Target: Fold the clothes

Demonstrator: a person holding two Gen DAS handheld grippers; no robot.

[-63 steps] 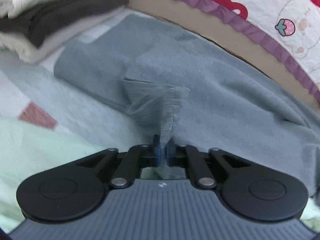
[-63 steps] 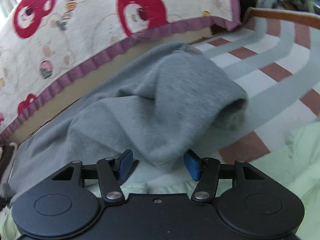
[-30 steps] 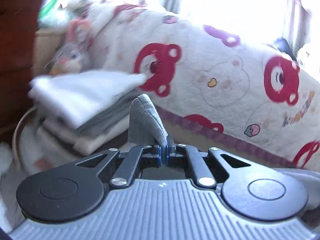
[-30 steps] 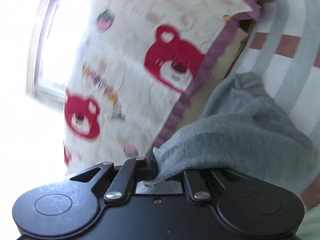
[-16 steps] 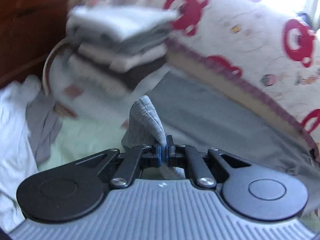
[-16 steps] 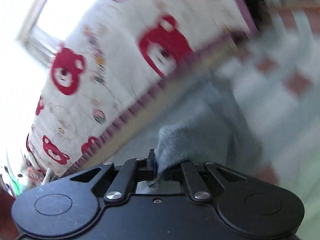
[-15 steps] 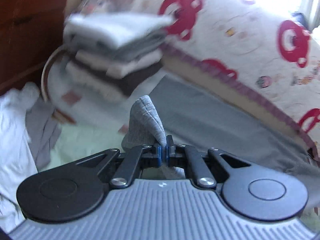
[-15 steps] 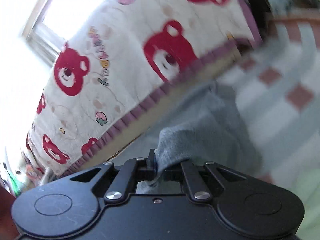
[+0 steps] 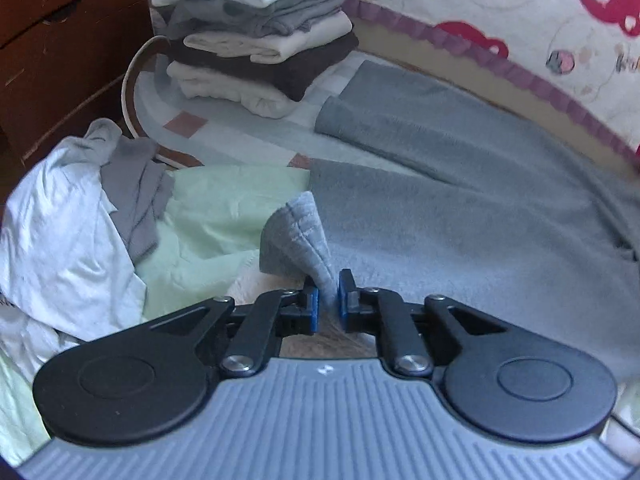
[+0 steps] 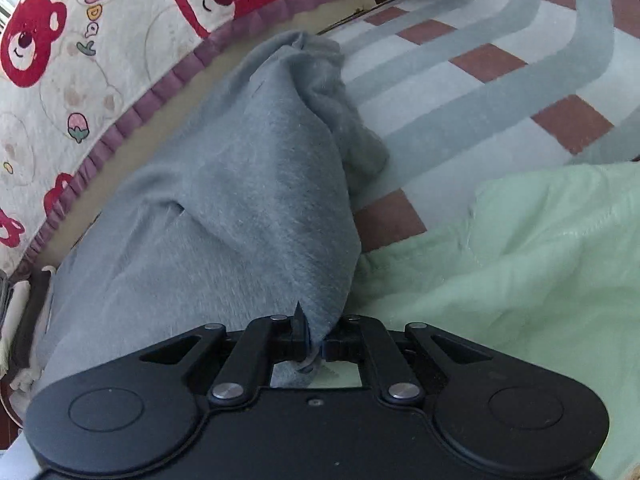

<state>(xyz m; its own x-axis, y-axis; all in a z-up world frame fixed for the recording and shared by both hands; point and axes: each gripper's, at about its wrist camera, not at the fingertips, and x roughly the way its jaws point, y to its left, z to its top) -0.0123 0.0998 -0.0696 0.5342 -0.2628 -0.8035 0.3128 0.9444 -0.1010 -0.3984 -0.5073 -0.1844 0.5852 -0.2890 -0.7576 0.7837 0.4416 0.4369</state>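
A grey fleece garment (image 9: 460, 208) lies spread across the bed, folded over on itself. My left gripper (image 9: 327, 300) is shut on its ribbed grey cuff (image 9: 298, 232), which stands up in a point between the blue pads. In the right wrist view the same grey garment (image 10: 248, 192) runs away from me as a long doubled fold. There my right gripper (image 10: 316, 340) is shut on the near edge of the cloth, and the pads are hidden by fabric.
A stack of folded clothes (image 9: 256, 36) sits at the back left by a wooden dresser (image 9: 60, 40). Crumpled white and grey clothes (image 9: 68, 220) lie at left. A pale green blanket (image 10: 520, 264) covers the near bed, a bear-print quilt (image 10: 100, 60) hangs behind.
Both grippers came down from a raised lift and drew toward me, carrying the grey garment's edge. The cloth now lies doubled on the bed; both grips held throughout.
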